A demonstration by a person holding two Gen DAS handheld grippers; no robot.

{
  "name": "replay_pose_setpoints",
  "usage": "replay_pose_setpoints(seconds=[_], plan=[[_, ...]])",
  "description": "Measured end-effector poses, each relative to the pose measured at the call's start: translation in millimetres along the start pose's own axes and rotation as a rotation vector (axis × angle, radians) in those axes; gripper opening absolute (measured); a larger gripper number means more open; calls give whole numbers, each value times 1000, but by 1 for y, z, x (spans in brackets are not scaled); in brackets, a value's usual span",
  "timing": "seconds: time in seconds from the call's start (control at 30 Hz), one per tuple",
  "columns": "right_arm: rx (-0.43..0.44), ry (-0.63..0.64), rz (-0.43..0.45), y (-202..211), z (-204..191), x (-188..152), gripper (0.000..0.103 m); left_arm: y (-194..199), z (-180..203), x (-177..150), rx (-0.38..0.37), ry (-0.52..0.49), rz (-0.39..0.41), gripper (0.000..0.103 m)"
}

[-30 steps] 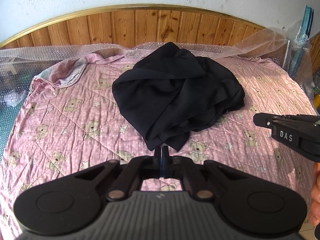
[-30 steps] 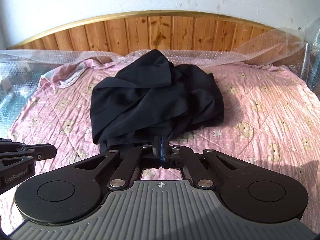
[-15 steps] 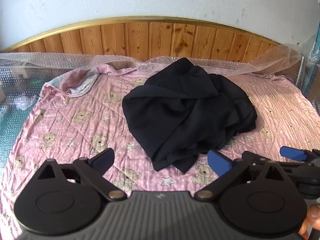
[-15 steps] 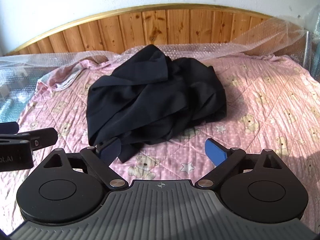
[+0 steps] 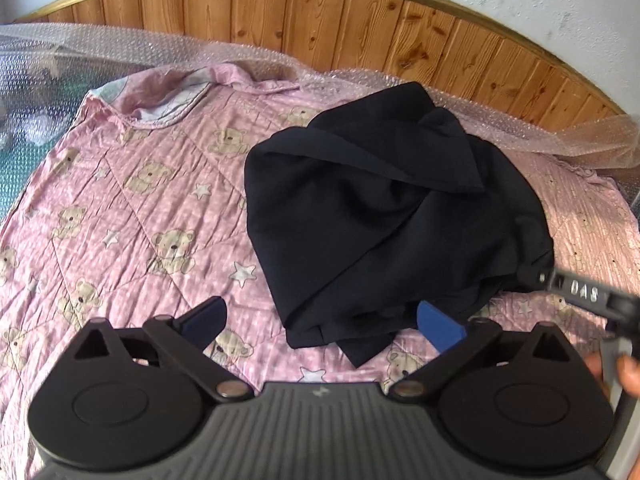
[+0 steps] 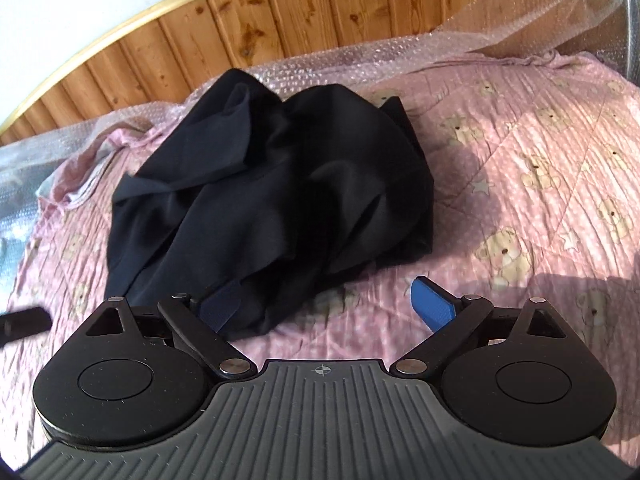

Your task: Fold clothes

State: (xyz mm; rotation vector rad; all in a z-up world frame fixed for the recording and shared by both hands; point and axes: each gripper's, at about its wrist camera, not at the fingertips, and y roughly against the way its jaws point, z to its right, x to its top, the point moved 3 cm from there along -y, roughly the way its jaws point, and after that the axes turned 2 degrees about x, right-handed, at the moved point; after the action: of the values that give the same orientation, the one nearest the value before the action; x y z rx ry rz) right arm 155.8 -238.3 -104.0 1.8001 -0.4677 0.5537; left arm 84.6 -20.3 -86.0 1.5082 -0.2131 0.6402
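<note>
A crumpled black garment [image 5: 384, 216] lies in a heap on the pink teddy-bear quilt [image 5: 132, 208]. My left gripper [image 5: 322, 322] is open just in front of the garment's near hem, holding nothing. In the right wrist view the same black garment [image 6: 272, 200] fills the middle. My right gripper [image 6: 326, 308] is open at its near edge, the left finger over the cloth and the blue right finger over bare quilt [image 6: 540, 184]. The right gripper's body [image 5: 584, 292] shows at the left view's right edge, by the garment's right side.
A wooden headboard [image 5: 320, 12] with a gold rim closes off the far side. Bubble wrap [image 5: 580, 136] lies along the quilt's far edge and over the left side. A person's fingers [image 5: 628, 372] show at the far right. The quilt's far left corner [image 5: 160, 96] is turned back.
Both grippers went from shut to open and moved in close to the garment's near edge. The right gripper now reaches the garment's right side.
</note>
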Motion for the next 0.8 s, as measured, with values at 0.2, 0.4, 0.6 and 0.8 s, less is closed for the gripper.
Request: replay_pose_setpoints(seconds=[0.2, 0.4, 0.6, 0.8], plan=[[144, 14, -49, -62, -14, 24, 31, -12, -9, -14, 81, 28, -57, 103], [324, -9, 138, -1, -13, 48, 2, -6, -30, -1, 128, 100, -28, 103], [172, -56, 361, 126, 83, 42, 1, -21, -30, 24, 80, 120, -19, 103], [-268, -219, 10, 99, 216, -54, 7, -52, 21, 21, -42, 23, -65, 103]])
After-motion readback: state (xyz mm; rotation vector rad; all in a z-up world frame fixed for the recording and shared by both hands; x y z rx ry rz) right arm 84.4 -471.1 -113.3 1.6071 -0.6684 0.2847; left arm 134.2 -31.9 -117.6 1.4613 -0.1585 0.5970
